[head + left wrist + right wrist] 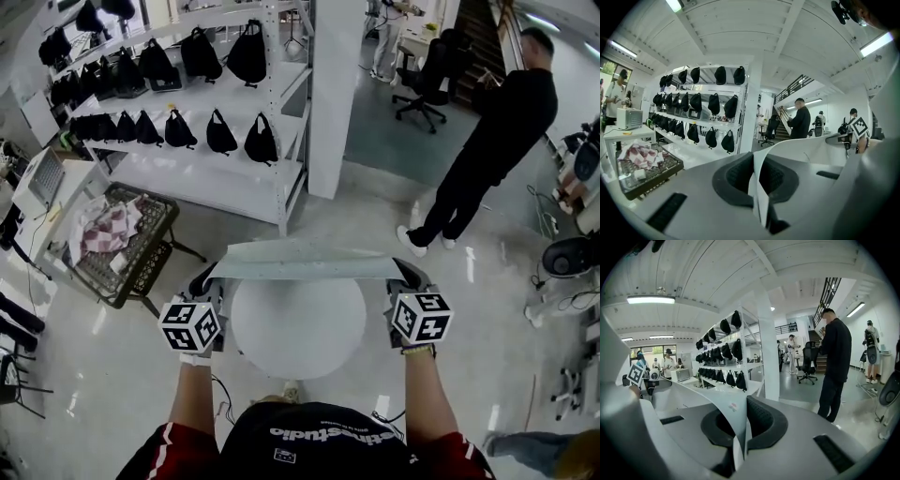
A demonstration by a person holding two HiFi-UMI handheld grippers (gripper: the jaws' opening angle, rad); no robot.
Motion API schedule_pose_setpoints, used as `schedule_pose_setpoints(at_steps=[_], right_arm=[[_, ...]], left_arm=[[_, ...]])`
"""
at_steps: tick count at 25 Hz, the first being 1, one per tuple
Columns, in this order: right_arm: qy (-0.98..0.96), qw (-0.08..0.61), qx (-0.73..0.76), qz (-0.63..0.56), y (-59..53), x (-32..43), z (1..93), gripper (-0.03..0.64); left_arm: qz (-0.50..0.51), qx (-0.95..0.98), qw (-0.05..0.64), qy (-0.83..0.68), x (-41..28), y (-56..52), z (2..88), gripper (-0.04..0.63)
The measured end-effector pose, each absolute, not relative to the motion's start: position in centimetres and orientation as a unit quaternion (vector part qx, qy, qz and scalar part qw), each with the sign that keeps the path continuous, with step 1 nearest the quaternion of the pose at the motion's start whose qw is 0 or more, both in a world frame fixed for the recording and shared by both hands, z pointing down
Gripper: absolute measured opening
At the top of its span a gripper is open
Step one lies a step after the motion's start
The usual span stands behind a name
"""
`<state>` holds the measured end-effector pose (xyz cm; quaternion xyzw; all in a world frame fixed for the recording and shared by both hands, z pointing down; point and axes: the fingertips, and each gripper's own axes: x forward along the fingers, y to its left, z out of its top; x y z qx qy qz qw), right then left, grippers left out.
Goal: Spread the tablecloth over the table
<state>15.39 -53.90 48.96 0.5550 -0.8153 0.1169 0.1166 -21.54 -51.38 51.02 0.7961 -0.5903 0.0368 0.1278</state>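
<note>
Left tool (208, 275): jaws closed hard on one end of the tablecloth (305, 262). In the left gripper view the fabric is pinched between the dark pads (736, 176), then runs up and off to the right.

Right tool (405, 271): jaws clamped on the opposite end of the same cloth. In the right gripper view the fabric sits between the pads and sweeps away to the left, towards my other tool.

Tablecloth: pale grey-white. I hold it in the air as a long folded strip, stretched taut and roughly level between the two tools. In the head view the strip lies across the far edge of the round white worktop (298, 330) and reaches past it on both sides. I cannot tell whether it touches the worktop. Most of the worktop surface shows bare on my side of the strip.

Tool positions: one on either side of the worktop, both pointing away from me. The left marker cube (189, 325) and the right marker cube (421, 316) face up.

Surroundings:
- A white shelf rack (281, 141) hung with black bags (221, 136) stands beyond the worktop, to the left.
- A white pillar (336, 94) is just beside the rack.
- A dark wire crate (141, 258) at the left holds a pink checked cloth (105, 230).
- A person in black (487, 150) stands at the far right.
- An office chair (427, 80) is behind that person.
</note>
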Motion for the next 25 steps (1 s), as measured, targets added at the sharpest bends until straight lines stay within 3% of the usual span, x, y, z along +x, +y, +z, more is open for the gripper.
schedule_pose_setpoints(at_steps=[15, 25], right_arm=[[-0.822, 0.157, 0.525, 0.154, -46.9, 16.7, 55.5, 0.031], [-0.828, 0.188, 0.499, 0.171, -42.1, 17.2, 59.1, 0.089]], left_arm=[[0.078, 0.776, 0.171, -0.602, -20.3, -44.8, 56.6, 0.023], [0.072, 0.766, 0.175, -0.614, -20.2, -43.9, 56.4, 0.023]])
